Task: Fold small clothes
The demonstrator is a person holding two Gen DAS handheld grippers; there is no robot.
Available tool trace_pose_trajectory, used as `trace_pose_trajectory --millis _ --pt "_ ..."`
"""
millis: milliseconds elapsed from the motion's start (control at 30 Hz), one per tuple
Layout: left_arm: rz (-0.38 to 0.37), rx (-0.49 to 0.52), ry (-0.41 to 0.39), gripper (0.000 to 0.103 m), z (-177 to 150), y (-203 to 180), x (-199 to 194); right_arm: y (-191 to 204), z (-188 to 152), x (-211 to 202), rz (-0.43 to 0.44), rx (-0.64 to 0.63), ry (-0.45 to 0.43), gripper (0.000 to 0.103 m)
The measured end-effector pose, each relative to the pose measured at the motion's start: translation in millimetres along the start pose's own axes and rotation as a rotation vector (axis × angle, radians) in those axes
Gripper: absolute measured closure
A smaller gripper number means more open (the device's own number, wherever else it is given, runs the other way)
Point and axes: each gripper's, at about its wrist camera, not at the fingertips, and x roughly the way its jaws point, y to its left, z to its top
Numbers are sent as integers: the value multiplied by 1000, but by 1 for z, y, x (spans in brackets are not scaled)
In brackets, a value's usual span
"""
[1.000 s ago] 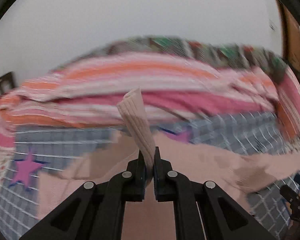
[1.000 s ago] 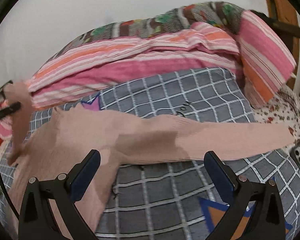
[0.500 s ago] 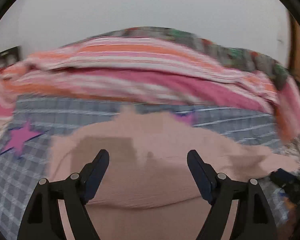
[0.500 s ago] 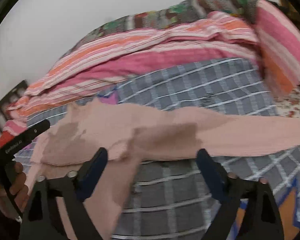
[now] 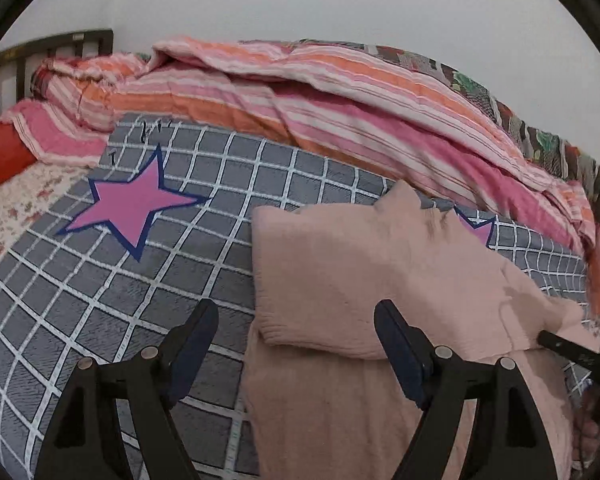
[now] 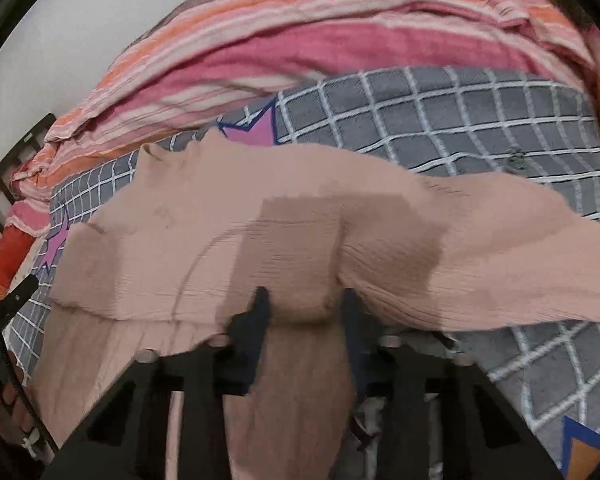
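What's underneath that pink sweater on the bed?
The pink sweater lies on a grey checked blanket with pink stars; one star pokes out from behind its top edge. One sleeve is folded over its body. Whatever lies directly beneath the fabric is hidden.

The left tongs (image 5: pixel 294 340) were held wide open, low and level, with nothing between the two dark fingers (image 5: pixel 192 336). The right tongs (image 6: pixel 304 312) were lowered with their fingers (image 6: pixel 256 312) partly closed around a bunched fold of cloth; a firm pinch could not be confirmed. The left tongs (image 6: pixel 16 300) were also seen at the left edge of the right wrist view.
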Motion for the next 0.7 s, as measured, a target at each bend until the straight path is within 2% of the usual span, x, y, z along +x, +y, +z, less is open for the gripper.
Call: trace_pose_trajectory --millis 67,100,167,267,367,433,533,600,700 --pt "14 -13 14 24 0 7 6 7 -1 5 -45 -40 -6 88" --pt "16 -19 23 24 0 9 9 9 -2 5 -43 -55 -11 98" --pt "-22 -23 34 24 0 13 10 9 -3 -5 11 -66 -53 98" --pt "-76 -12 15 24 5 9 7 -3 -1 -23 13 -15 -122 99" --pt "-152 8 12 24 14 -7 14 -12 -2 -20 18 15 -93 99" --pt "-157 20 35 24 17 -17 22 -11 -3 -13 -29 9 -73 99" --pt "-138 49 36 24 12 -25 25 -13 -4 -23 -27 22 -110 99" --pt "-153 81 29 24 10 -30 23 -16 -5 -28 -45 23 -127 99" --pt "-146 121 36 24 6 -37 26 -21 -7 -21 -66 31 -90 99"
